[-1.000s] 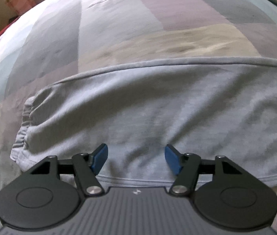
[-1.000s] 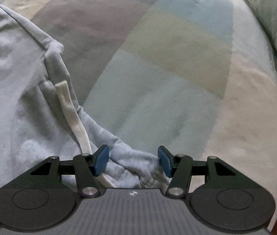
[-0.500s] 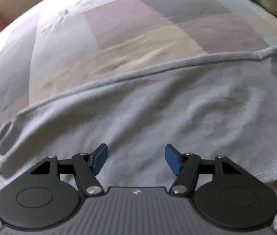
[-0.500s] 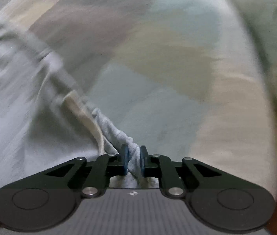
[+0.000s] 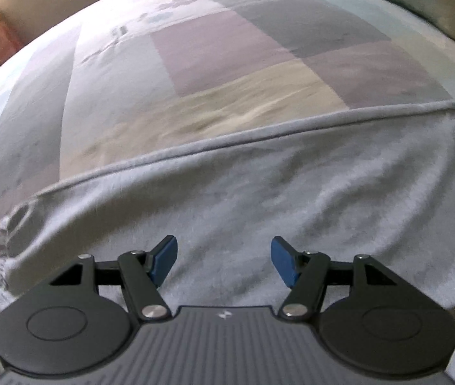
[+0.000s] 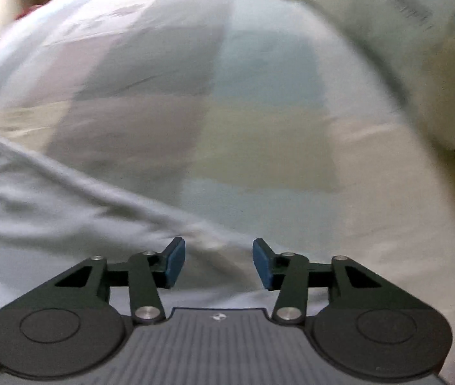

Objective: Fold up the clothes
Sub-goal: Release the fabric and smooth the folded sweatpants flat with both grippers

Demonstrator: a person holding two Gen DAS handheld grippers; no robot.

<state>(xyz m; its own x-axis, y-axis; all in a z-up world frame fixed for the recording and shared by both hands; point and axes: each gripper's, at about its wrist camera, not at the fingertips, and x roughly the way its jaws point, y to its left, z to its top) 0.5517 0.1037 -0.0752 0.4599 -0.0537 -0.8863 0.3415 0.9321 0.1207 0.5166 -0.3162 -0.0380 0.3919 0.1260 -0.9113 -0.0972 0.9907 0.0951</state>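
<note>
Two views look forward along hand-held claws over a bed. Nearest in the left view, the left claw (image 5: 224, 264) has its blue pads well apart and holds nothing. Directly beneath and ahead of it lies a pale grey garment (image 5: 243, 211), spread across the bed, with a gathered cuff (image 5: 2, 256) at the near left. Its long seamed edge (image 5: 227, 142) runs from lower left to upper right beyond the claw.

In the right view, which is blurred, the right claw (image 6: 219, 263) also has its pads apart and empty. The garment (image 6: 34, 211) fills the lower left, and a bunched edge of it passes just ahead of and between the pads.

Likely risks: closing on a single layer, or on the bedsheet (image 5: 227, 64) below, would drag the cloth out of line. With both claws empty, the fabric may slump and wrinkle, spoiling the fold. Blur suggests fast motion, which could cause a missed grab.

Beyond the garment stretches the patchwork bedsheet; farthest, at upper right, sits a pale pillow (image 6: 404, 41).
</note>
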